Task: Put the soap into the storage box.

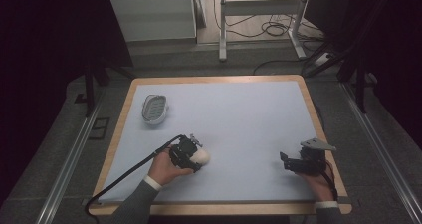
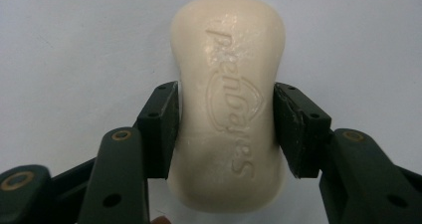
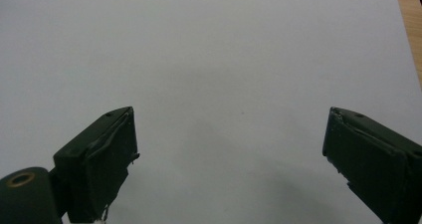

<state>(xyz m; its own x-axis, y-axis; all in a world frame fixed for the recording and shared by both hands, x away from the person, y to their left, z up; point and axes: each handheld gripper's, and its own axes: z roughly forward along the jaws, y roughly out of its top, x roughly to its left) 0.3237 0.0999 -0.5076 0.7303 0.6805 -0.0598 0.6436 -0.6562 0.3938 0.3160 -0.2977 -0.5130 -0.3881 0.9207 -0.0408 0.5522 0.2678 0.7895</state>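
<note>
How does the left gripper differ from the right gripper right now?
The left gripper is shut on a cream, waisted bar of soap with embossed lettering, its pads pressing the narrow middle; the right gripper stands wide open with nothing between its jaws. In the high view, a grey three-cornered plate tops the right gripper, while the left trails a long black cable. Both have black jaws over the pale blue table mat.
</note>
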